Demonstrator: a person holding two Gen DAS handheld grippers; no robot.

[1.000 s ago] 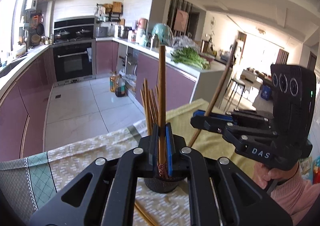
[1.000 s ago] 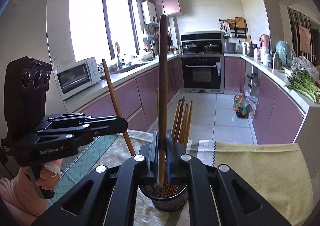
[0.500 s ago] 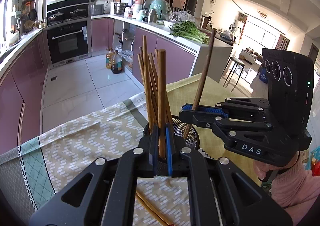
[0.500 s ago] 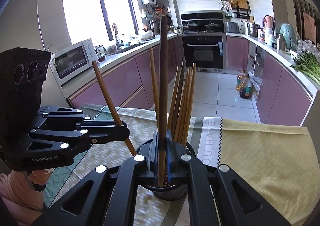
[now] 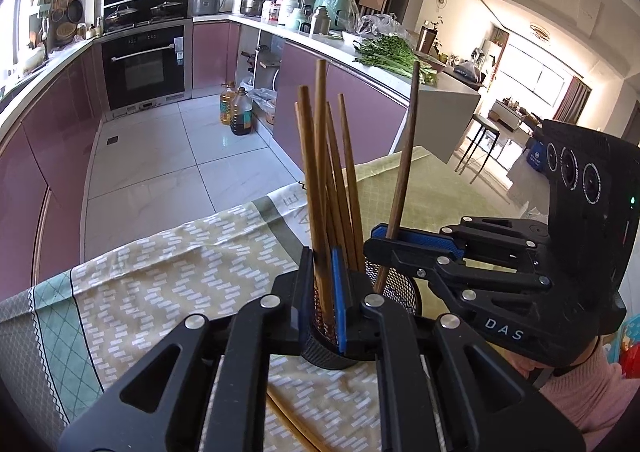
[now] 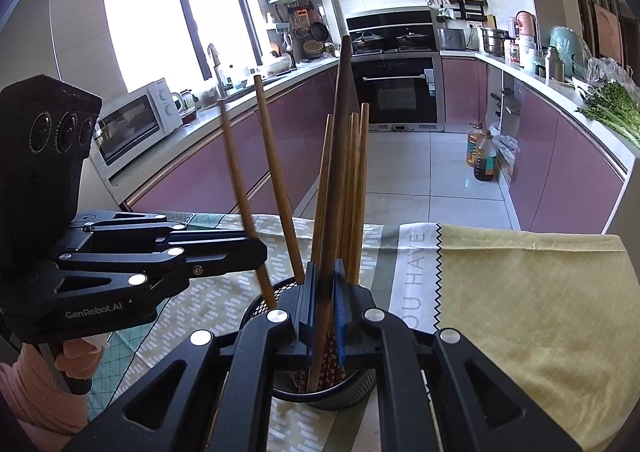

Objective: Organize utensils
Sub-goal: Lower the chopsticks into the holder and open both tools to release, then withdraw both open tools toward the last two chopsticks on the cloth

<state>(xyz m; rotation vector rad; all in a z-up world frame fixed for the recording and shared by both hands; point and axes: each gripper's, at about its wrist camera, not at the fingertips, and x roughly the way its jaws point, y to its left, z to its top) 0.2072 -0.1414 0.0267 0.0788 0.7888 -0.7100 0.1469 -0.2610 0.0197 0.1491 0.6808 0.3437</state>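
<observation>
Both my tools have come down: left tool [image 5: 322,284] and right tool [image 6: 325,300] each pinch one chopstick, tips now inside the mesh holder [image 6: 260,304] at lower centre, ready for release.

left hand-held gripper [image 5: 322,284]: you've got it clamped tight, tilted down
right hand-held gripper [image 6: 325,296]: same deal, yours is pinched tight too

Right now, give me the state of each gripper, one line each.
Left gripper: closed on a light wooden chopstick, its tip down in the mesh holder.
Right gripper: closed on a darker chopstick, also in the holder.
</observation>
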